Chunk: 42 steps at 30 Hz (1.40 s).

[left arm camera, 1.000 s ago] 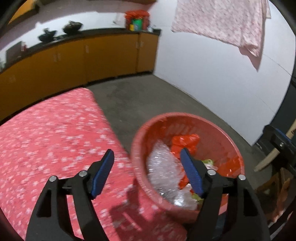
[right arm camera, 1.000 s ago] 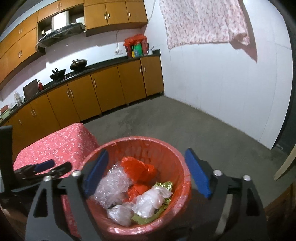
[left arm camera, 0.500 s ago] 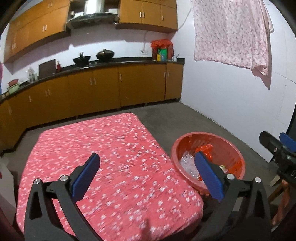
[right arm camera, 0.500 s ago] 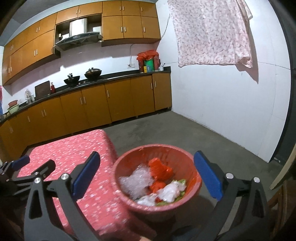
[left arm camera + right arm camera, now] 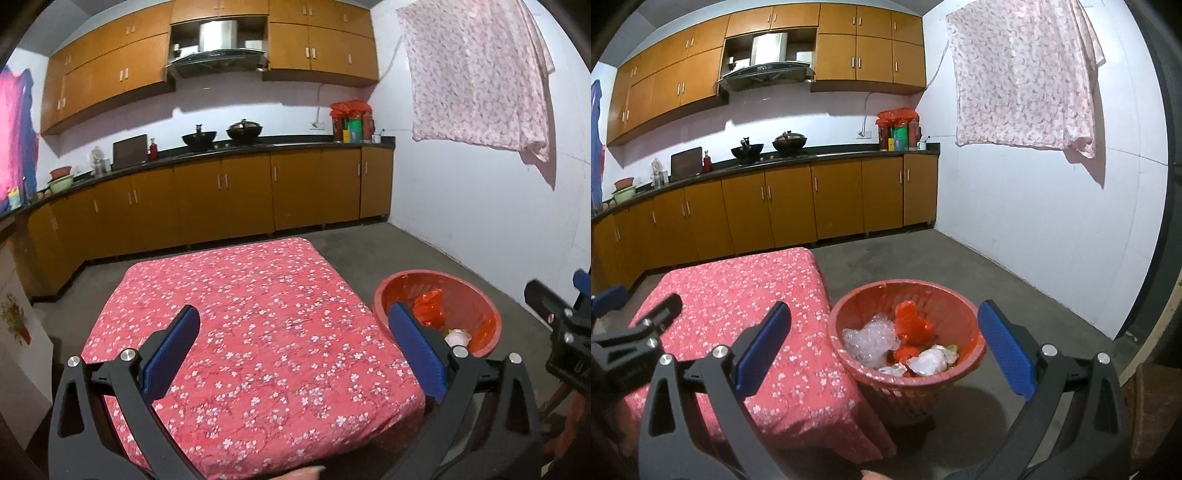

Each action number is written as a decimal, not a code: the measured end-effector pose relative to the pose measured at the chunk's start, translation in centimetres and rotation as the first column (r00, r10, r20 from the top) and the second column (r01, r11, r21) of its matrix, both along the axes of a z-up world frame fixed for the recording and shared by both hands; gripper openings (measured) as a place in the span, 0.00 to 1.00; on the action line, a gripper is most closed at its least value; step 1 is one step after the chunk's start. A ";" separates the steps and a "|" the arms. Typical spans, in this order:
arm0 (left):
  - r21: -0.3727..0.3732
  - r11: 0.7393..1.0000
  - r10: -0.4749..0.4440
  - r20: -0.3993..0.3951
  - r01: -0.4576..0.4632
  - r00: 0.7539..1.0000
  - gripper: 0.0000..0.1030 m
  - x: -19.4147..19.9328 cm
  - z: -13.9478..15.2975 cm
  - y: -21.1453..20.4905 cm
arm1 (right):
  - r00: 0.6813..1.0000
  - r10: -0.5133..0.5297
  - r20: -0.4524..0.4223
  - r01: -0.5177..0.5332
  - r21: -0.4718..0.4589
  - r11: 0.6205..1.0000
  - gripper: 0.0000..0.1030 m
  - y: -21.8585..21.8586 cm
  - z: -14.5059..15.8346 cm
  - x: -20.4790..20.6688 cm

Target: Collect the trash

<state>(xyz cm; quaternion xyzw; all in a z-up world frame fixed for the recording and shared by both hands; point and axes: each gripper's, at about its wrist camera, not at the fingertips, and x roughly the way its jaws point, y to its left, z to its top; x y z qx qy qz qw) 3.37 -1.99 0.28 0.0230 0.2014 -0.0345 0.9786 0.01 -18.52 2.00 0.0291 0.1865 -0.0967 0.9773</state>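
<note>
Trash (image 5: 912, 343) fills the red basket (image 5: 956, 295) just ahead of our right gripper (image 5: 884, 349), right of the left gripper (image 5: 295, 345) over the desk (image 5: 236, 314). Both stand wide, empty. Bubble wrap (image 5: 870, 338) looks light, crushable; we would pinch a loose fold.

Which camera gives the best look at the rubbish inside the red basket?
The right wrist view: the red basket sits unobstructed, showing its bubble wrap and orange bag. In the left wrist view, a blue finger hides much of the contents.
</note>
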 end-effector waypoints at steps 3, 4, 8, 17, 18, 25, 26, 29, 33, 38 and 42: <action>-0.014 1.000 0.003 -0.001 -0.003 1.000 0.98 -0.5 -0.1 0.6 | 1.000 0.004 -0.010 -0.004 0.006 1.000 0.96 0.1 -0.7 -0.4; -0.008 1.000 0.007 0.003 -0.007 1.000 0.98 -0.6 -0.2 0.6 | 1.000 0.008 -0.017 -0.008 0.010 1.000 0.96 0.1 -1.0 -0.4; 0.020 1.000 0.014 0.019 -0.014 1.000 0.98 -1.1 -0.6 0.5 | 1.000 -0.001 -0.026 0.001 0.009 1.000 0.96 0.3 -1.8 -0.6; 0.029 1.000 0.000 0.008 0.000 1.000 0.98 -1.3 -1.4 0.4 | 0.999 -0.001 -0.046 0.001 -0.009 1.000 0.96 0.7 -2.7 -0.1; 0.026 1.000 0.000 0.007 0.000 1.000 0.98 -1.3 -1.5 0.4 | 0.999 0.001 -0.046 -0.002 -0.009 1.000 0.96 0.7 -2.7 -0.1; 0.006 1.000 0.009 -0.004 -0.009 1.000 0.98 -1.3 -1.6 1.1 | 0.999 0.011 -0.041 -0.012 -0.013 1.000 0.96 0.7 -2.8 -0.4; 0.003 1.000 0.009 -0.004 -0.009 1.000 0.98 -1.3 -1.5 1.1 | 0.999 0.013 -0.043 -0.014 -0.010 1.000 0.96 0.7 -2.9 -0.5; -0.001 1.000 0.005 -0.004 -0.005 1.000 0.98 -1.4 -1.6 1.3 | 0.999 0.013 -0.044 -0.013 -0.004 1.000 0.96 0.6 -3.0 -0.7; -0.001 1.000 -0.003 0.003 0.004 1.000 0.98 -1.7 -1.5 1.1 | 0.999 0.015 -0.043 -0.015 0.001 1.000 0.96 0.6 -3.1 -0.8; -0.005 1.000 -0.007 0.003 0.007 1.000 0.98 -1.7 -1.5 1.2 | 0.999 0.016 -0.044 -0.016 0.006 1.000 0.96 0.6 -3.1 -0.9; -0.009 1.000 -0.008 0.004 0.008 1.000 0.98 -1.6 -1.4 1.4 | 0.999 0.017 -0.043 -0.017 0.007 1.000 0.96 0.6 -3.0 -1.1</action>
